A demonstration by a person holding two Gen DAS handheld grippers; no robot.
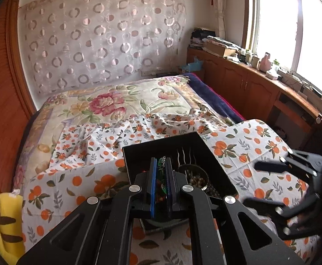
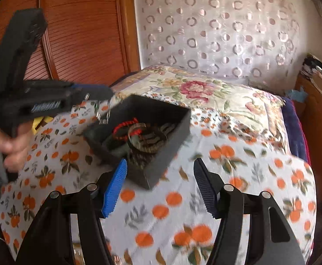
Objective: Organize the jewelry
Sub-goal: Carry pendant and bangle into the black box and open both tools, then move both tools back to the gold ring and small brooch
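Two tongs are working: left tongs [image 1: 161, 177] are pinching a green pendant [image 1: 161, 172] directly above the box [image 1: 207, 148]; right tongs [image 2: 158, 185] are gaping wide beside it.

Daylight pours in from the window [image 1: 293, 28], which is totally blown out white. Heavy fisheye bending with dark corners in both views. Right wrist view is motion-smeared, especially the left tool [image 2: 99, 101].
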